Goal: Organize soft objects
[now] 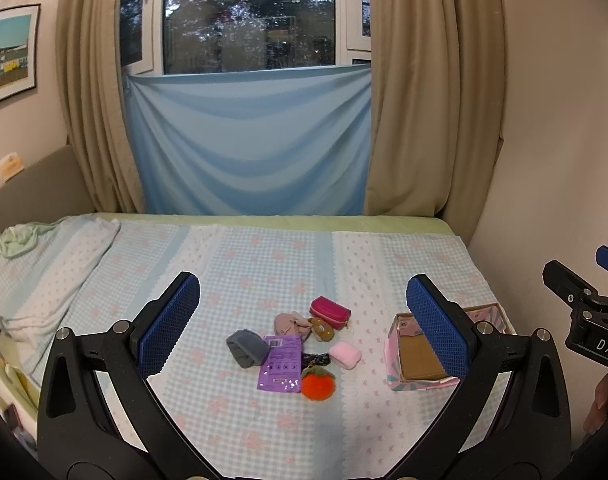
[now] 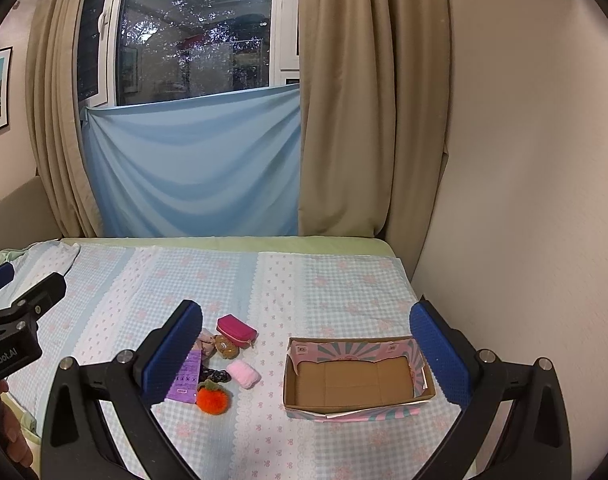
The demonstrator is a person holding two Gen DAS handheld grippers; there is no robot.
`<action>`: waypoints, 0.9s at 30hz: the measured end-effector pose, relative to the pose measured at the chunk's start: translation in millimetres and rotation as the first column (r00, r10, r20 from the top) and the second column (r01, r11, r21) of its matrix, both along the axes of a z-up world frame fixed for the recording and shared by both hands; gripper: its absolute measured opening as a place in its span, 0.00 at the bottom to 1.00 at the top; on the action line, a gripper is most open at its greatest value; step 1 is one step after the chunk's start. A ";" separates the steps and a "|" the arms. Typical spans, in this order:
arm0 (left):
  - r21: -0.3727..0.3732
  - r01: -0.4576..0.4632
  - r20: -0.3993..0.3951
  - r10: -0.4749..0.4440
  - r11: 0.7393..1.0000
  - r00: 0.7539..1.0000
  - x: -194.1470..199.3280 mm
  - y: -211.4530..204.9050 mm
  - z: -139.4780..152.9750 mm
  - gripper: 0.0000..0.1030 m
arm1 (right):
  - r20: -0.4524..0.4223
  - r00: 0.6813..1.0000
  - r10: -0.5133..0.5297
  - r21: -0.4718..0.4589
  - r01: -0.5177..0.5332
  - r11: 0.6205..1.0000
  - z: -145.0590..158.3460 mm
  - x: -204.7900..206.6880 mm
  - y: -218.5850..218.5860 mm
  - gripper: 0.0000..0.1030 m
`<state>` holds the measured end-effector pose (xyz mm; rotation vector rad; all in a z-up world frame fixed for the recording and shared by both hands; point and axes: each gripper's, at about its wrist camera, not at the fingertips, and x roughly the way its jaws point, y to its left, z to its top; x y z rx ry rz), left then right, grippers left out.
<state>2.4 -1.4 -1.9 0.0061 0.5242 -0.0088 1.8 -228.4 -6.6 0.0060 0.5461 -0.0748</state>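
1. Nearest the cameras, the left gripper (image 1: 304, 320) hangs above the bed with its blue-padded fingers spread wide and nothing between them; the right gripper (image 2: 306, 350) is likewise spread wide and holds nothing.
2. Both hover over the blue-and-white checked bedspread with pink flowers (image 1: 232, 264), well short of touching anything.
3. Closest in the small heap of soft things is the fluffy orange ball with a green leaf top (image 1: 318, 385), just beside the flat purple foil packet (image 1: 281, 362).
4. A dark patterned scrunchie (image 1: 316, 358) peeks out between the packet and the pale pink fuzzy roll (image 1: 345, 354).
5. Left of the packet lies the grey knitted band (image 1: 246, 347), touching the packet's edge.
6. Behind these sit a dusty-pink plush toy (image 1: 290, 322) and a brown plush bear (image 1: 322, 328) – pressed together – and behind them the magenta zip pouch (image 1: 330, 311).
7. To the right of the heap, apart from it, stands the open pink-and-teal patterned cardboard box (image 2: 420, 362) (its brown floor bare in the right wrist view).
8. Farthest back – a light blue cloth (image 1: 248, 140) hangs across the lower window between beige curtains (image 1: 432, 100).
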 end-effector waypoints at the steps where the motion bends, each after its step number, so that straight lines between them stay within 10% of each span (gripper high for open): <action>1: 0.000 -0.001 0.000 0.001 1.000 1.000 0.0 -0.2 -0.3 1.00 | 0.000 1.000 0.001 0.002 -0.001 1.000 -0.2 0.0 0.4 1.00; 27: -0.002 0.001 0.001 -0.001 1.000 1.000 -1.2 1.2 0.4 1.00 | -0.010 1.000 0.009 0.011 -0.009 1.000 2.4 -4.9 6.2 1.00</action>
